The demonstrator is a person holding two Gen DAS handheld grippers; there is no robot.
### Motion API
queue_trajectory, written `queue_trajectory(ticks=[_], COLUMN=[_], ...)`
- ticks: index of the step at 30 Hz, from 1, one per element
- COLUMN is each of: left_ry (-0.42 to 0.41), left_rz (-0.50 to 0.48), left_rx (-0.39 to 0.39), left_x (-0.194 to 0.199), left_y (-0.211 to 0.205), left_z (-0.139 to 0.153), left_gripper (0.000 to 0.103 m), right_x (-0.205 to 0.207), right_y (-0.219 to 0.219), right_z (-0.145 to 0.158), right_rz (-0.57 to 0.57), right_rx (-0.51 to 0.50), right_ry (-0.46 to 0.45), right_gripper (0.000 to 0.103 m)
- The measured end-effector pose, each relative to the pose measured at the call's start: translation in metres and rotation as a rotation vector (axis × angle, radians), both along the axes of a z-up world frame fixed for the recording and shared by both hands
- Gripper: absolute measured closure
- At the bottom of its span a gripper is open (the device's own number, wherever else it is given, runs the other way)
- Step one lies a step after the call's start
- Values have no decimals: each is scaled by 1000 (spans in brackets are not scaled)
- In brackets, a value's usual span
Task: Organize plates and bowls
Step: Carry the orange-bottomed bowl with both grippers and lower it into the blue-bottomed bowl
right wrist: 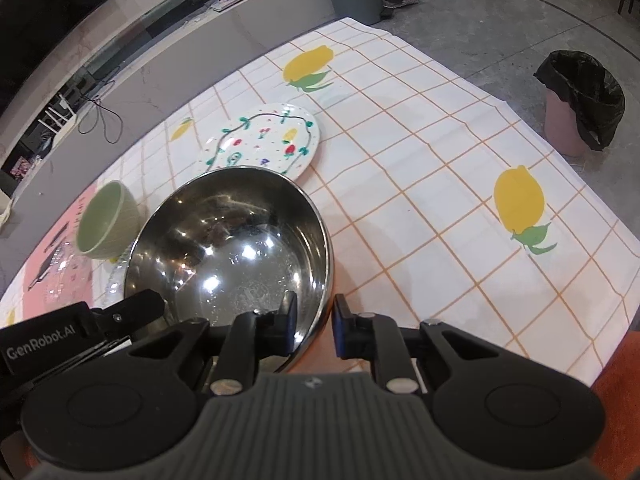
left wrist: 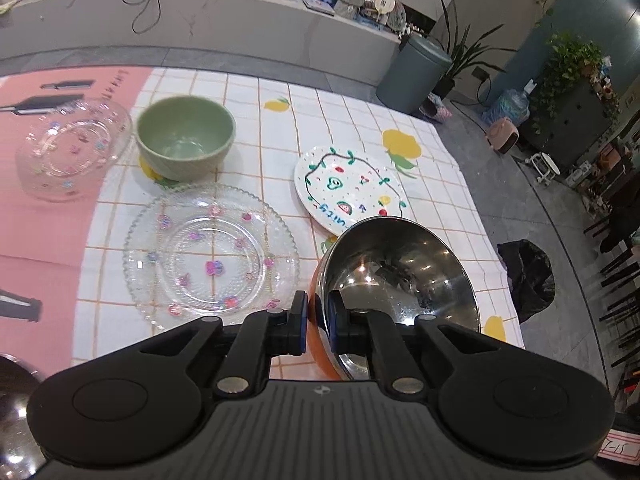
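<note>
A steel bowl with an orange outside (left wrist: 400, 276) is held tilted above the table. My left gripper (left wrist: 322, 326) is shut on its near rim. My right gripper (right wrist: 316, 322) straddles the opposite rim of the same bowl (right wrist: 232, 240), one finger inside, one outside, closed on it. On the lemon-print cloth lie a painted white plate (left wrist: 348, 184) (right wrist: 260, 140), a clear glass plate with flowers (left wrist: 212, 256), a green bowl (left wrist: 186, 142) (right wrist: 106, 220) and a clear glass bowl (left wrist: 72, 148).
A second steel bowl (left wrist: 16, 412) shows at the lower left edge. A black-bagged pink bin (right wrist: 580, 100) stands on the floor past the table's right edge. A grey counter (left wrist: 200, 12) runs behind the table.
</note>
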State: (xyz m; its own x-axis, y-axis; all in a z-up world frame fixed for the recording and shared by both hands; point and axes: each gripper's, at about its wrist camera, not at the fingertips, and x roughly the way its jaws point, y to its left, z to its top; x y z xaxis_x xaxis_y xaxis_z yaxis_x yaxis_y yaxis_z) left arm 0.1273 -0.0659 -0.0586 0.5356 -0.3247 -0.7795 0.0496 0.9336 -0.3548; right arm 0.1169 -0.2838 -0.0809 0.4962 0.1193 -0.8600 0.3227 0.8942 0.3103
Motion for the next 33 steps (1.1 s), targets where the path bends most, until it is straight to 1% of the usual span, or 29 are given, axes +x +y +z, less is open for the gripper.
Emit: queue_trajectory(ticks=[2, 5, 8, 12, 22, 28, 33], left_ry=[-14, -32, -43, -56, -63, -39, 3], left_rz=[10, 30, 55, 91, 190, 257, 293], left_rx=[2, -15, -35, -39, -15, 0, 41], left_x=[-7, -18, -29, -42, -80, -107, -121], left_y=[5, 15, 28, 43, 94, 129, 148], left_z=[8, 20, 28, 38, 62, 65, 60], left_gripper=[92, 92, 91, 91, 91, 91, 92], right_x=[-5, -14, -22, -33, -56, -70, -79], right_y=[4, 12, 20, 36, 82, 119, 148], right_z=[7, 18, 28, 40, 63, 71, 73], right_rz=[12, 34, 61, 97, 212, 316, 397], right_rx=[5, 7, 16, 22, 80, 115, 109], right_ry=[-13, -34, -49, -64, -83, -69, -51], right_gripper=[87, 87, 87, 87, 87, 87, 86])
